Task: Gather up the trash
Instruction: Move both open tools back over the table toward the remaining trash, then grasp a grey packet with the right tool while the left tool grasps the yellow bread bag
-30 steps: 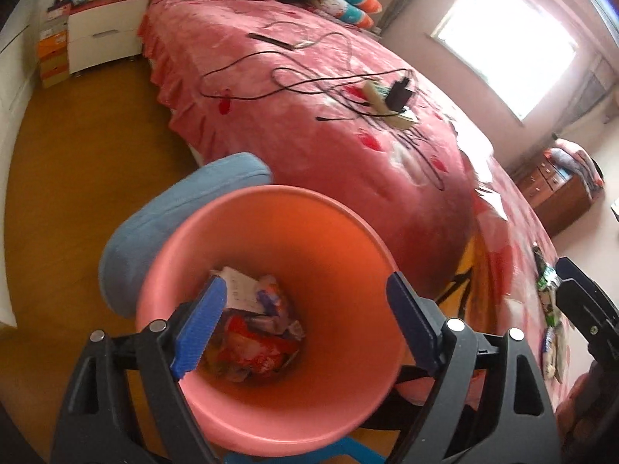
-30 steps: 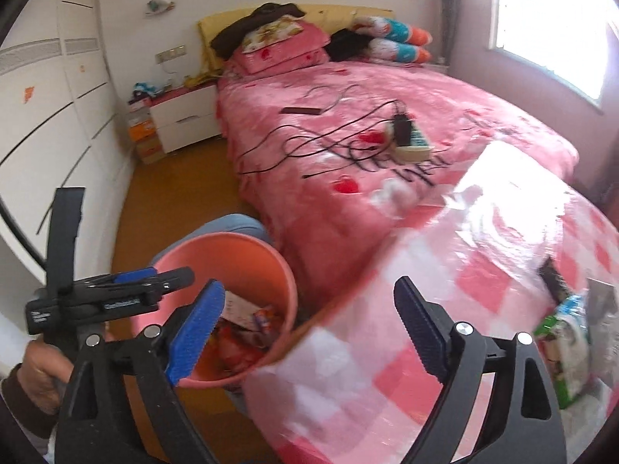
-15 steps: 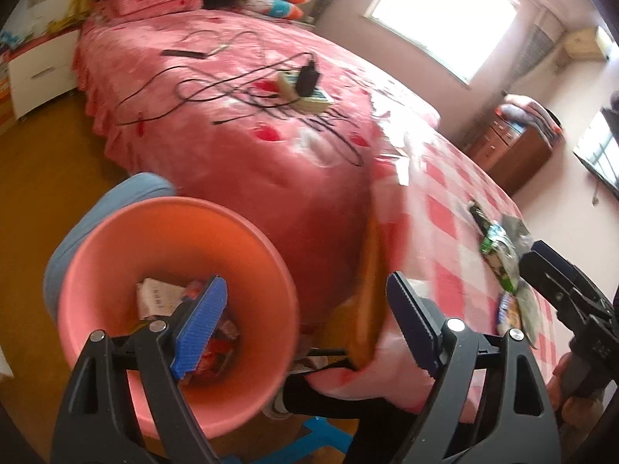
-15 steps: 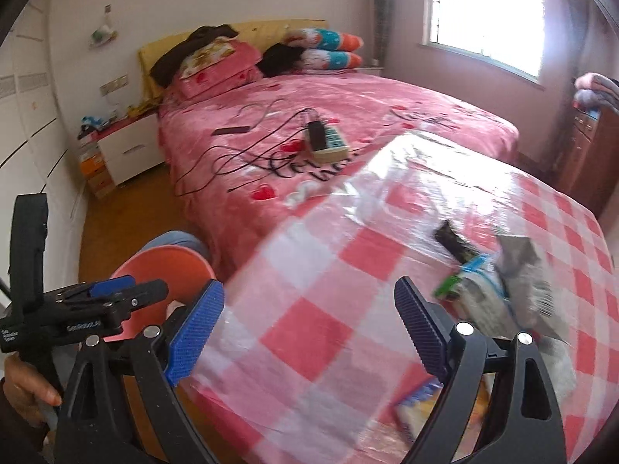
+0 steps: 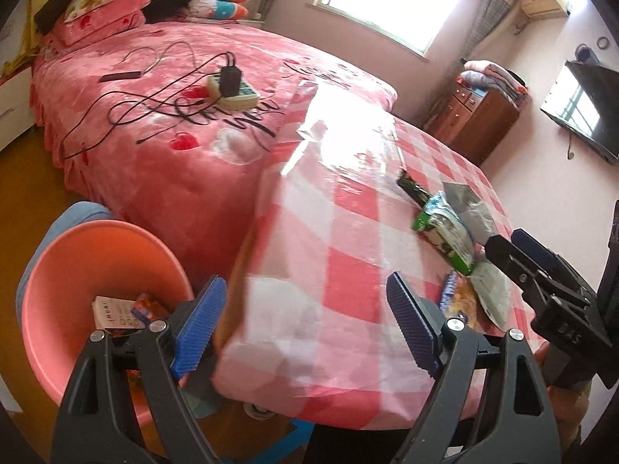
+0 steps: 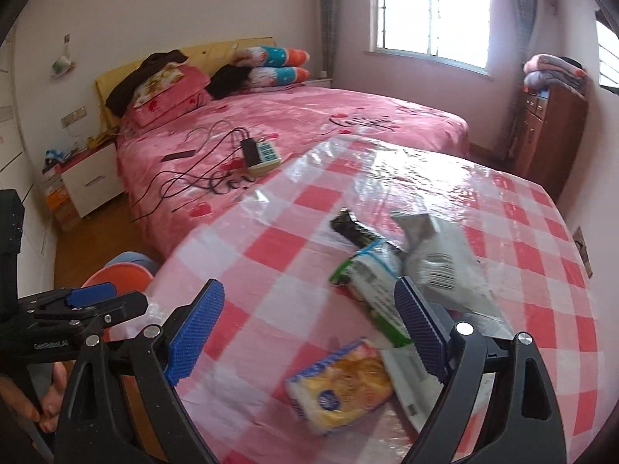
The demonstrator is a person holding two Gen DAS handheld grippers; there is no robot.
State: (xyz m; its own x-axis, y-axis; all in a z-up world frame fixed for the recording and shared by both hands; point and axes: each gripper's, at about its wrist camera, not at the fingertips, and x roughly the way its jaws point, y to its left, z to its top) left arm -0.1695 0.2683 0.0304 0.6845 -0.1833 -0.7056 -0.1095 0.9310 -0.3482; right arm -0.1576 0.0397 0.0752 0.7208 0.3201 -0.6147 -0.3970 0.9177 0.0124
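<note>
Both views have swung from the pink bin [image 5: 100, 294] toward the checked tabletop [image 5: 340, 255]. Left gripper [image 5: 305, 324] hangs over the tabletop's near corner, jaws wide apart, holding nothing. Right gripper [image 6: 309, 332] hangs over the trash, jaws equally wide and empty. Trash lies grouped on the tabletop: a yellow snack packet [image 6: 340, 382] nearest, a green-and-white wrapper [image 6: 367, 282], a grey bag [image 6: 437, 259] and a dark wrapper [image 6: 348, 228] behind. The bin stands on the floor beside the tabletop, already containing wrappers.
</note>
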